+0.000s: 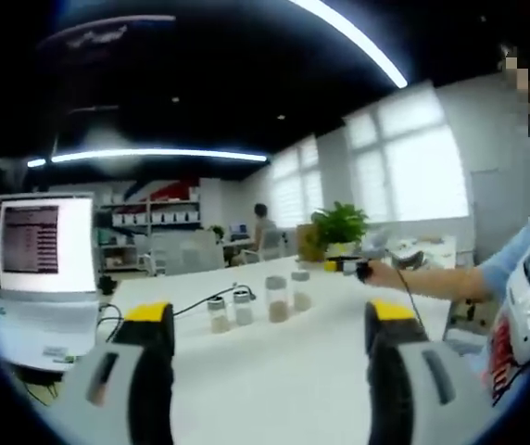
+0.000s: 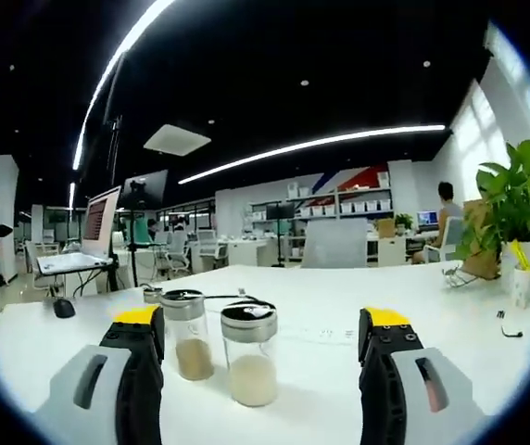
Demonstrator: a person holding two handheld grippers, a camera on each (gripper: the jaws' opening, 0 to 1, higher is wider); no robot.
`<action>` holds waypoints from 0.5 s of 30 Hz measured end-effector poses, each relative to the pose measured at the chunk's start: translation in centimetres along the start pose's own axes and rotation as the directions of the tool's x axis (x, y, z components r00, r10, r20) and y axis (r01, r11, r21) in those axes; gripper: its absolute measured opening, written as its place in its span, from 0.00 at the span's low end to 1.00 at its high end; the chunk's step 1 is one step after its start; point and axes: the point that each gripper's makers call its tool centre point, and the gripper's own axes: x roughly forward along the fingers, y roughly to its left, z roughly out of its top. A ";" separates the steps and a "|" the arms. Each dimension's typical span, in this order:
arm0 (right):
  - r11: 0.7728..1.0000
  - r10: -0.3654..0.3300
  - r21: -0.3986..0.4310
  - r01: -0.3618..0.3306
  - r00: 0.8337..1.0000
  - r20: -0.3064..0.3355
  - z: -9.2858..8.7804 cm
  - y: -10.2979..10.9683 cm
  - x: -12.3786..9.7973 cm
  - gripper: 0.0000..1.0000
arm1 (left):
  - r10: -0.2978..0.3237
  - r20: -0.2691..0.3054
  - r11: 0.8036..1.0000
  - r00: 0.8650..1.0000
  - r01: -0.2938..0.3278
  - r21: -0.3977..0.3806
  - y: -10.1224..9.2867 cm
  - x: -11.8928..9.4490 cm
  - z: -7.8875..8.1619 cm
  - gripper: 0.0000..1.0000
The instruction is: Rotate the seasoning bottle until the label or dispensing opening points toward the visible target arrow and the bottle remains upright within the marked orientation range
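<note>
A large open office under a dark ceiling with long light strips holds a wide white table (image 1: 274, 371). Bright windows (image 1: 404, 158) rise behind the table on one side, and shelves (image 2: 339, 206) of boxes line the far wall beyond it. A person sits at a desk in the background.

On the table, a laptop (image 1: 43, 269) with its screen lit stands open at one end, and a leafy potted plant (image 1: 339, 227) stands at the far edge. A black cable trails across the table from the laptop side toward the bottles.

Four clear seasoning bottles (image 1: 256, 304) stand upright in a loose row mid-table, each partly filled with pale or tan powder. In the right gripper view two of them (image 2: 219, 348) stand side by side, close before the jaws.

The left gripper (image 1: 270, 343) has its jaws spread wide, holding nothing. The right gripper (image 2: 260, 357) likewise has its jaws wide, and the two near bottles lie between its jaw tips, nearer the left one, without being gripped.
</note>
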 end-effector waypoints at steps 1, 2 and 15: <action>1.000 0.008 -0.015 -0.008 1.000 -0.013 -0.6 0.1 0.4 0.88 | -0.003 -0.007 1.000 1.000 0.003 0.010 -0.1 0.0 -0.1 0.90; 1.000 0.012 -0.018 -0.012 1.000 -0.010 -1.0 0.3 0.7 0.86 | -0.004 -0.010 1.000 1.000 0.004 0.016 -0.1 0.1 -0.1 0.90; 1.000 0.004 0.015 -0.004 1.000 -0.019 -3.3 0.3 3.7 0.79 | -0.019 -0.022 1.000 1.000 0.020 0.009 -0.9 0.4 -0.5 0.90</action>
